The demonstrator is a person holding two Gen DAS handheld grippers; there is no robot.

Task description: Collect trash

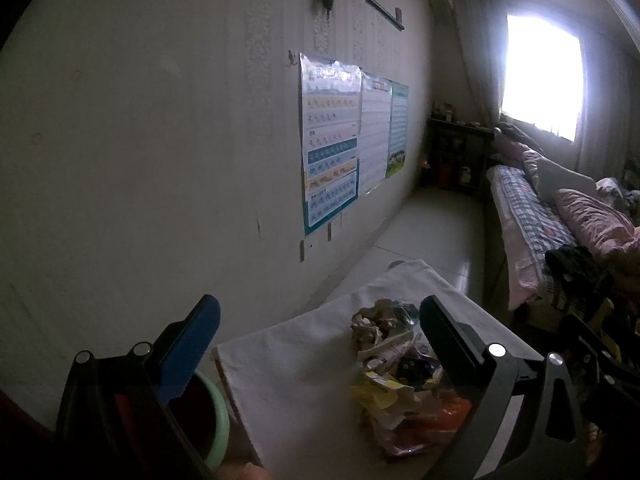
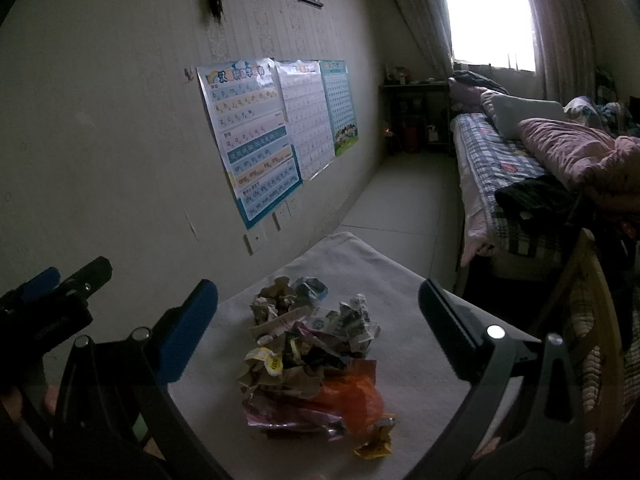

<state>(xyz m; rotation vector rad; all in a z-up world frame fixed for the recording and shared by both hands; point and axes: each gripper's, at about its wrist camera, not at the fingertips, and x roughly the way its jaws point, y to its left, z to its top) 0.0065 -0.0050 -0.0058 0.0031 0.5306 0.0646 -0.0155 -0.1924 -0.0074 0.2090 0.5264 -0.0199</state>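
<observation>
Nearest to the cameras are the two claws. The right claw [image 2: 318, 304] is spread wide and pinches nothing; it hangs above the front of the trash pile [image 2: 312, 364] and is tilted down toward it. The left claw [image 1: 320, 324] is also spread wide and empty. In its own view the pile [image 1: 400, 376] lies to the right, partly behind its right finger, so this claw is not centred on the trash.

Just under the left claw, beside the edge of the bench [image 1: 288, 380], stands a green bin [image 1: 218, 420] with a dark inside. I judge it is the place for the trash. The pile lies on the white cloth of the bench: crumpled papers, a yellow wrapper, an orange bag [image 2: 352, 396] and a shiny foil packet. A small yellow piece [image 2: 374, 446] lies a little apart at the front.

The collecting seems not yet begun. The pieces are light, loose and tangled, so one pinch may lift several and drop some on the way to the bin, perhaps onto the floor [image 2: 400, 208]. A claw that comes too low could catch the cloth and drag it. The slippery foil may slide out of the fingers. The two claws are close together, so they could knock each other.

Farther away are the posters [image 2: 256, 136] on the wall, the bed [image 2: 504, 168] and the bright window [image 2: 488, 12].
</observation>
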